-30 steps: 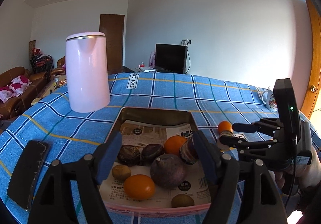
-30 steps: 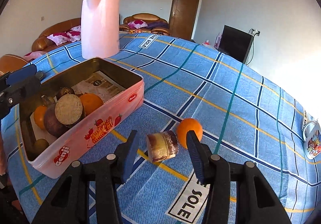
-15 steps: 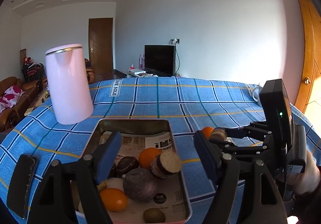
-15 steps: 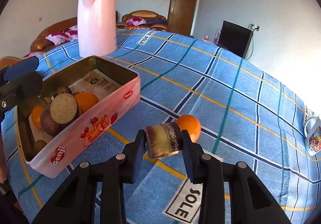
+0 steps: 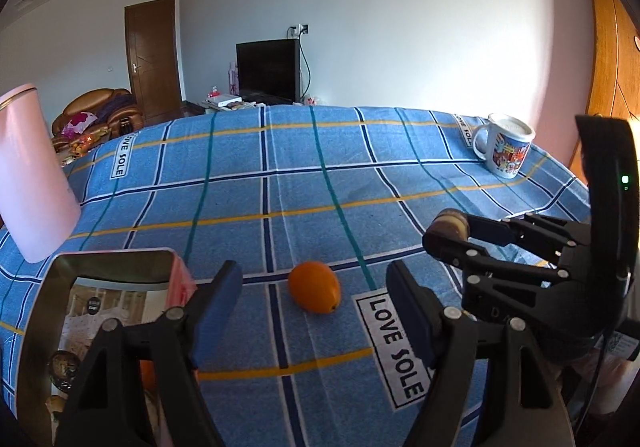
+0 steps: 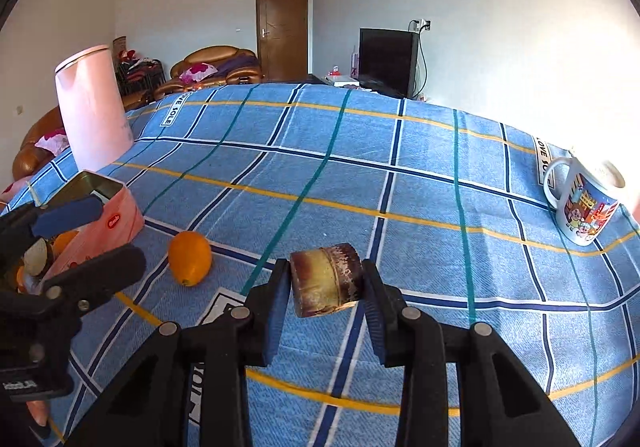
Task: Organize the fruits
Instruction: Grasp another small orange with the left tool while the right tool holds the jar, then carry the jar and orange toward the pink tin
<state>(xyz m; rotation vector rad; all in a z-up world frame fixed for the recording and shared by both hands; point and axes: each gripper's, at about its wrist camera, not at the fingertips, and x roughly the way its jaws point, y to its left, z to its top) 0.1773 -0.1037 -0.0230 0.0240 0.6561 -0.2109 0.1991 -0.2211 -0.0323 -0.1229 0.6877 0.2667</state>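
A table (image 6: 400,175) under a blue checked cloth fills both views. A tall pink jug (image 6: 92,111) stands at the far left, about ten o'clock from the right tool. Just below it lies a pink tin (image 5: 40,311), open, lined with printed paper, holding several fruits: dark round ones and an orange one at its near end (exact count hidden by the tool). A printed mug (image 6: 584,203) sits at two o'clock, well apart. The left tool (image 5: 314,307) hangs with its jaws spread and empty; a loose orange fruit (image 5: 315,292) lies on the cloth at twelve o'clock, between its fingers, long axis slanting from eleven to five. This tool is likely the nearer. The right tool (image 6: 326,287) is clenched on a short brown cylinder-shaped piece (image 6: 326,279), lifted clear of the cloth.
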